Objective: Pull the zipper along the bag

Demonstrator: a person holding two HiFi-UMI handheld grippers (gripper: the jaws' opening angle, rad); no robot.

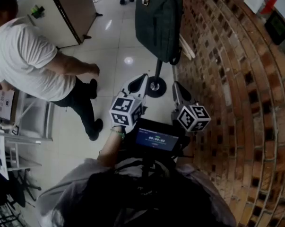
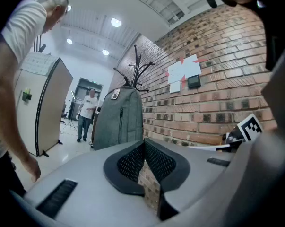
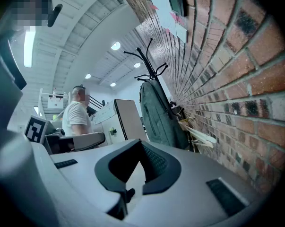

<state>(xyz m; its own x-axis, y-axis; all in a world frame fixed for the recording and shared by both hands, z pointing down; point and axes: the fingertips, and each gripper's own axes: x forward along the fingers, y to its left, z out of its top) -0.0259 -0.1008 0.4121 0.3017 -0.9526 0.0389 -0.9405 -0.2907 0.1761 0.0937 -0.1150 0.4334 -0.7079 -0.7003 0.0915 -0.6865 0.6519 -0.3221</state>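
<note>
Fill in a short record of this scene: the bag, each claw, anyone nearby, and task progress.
Bag: grey backpack, hanging on coat stand by brick wall
Left claw: shut, empty, short of the backpack
Right claw: shut, empty, short of the backpack
Nearby: person in white T-shirt, head view's left
Progress: zipper not yet gripped

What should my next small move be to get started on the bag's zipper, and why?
Probably step forward and carry both grippers toward the backpack. It hangs on the coat stand by the brick wall, well ahead of the left gripper and right gripper; both are shut and empty. Its zipper looks out of reach from here.
</note>
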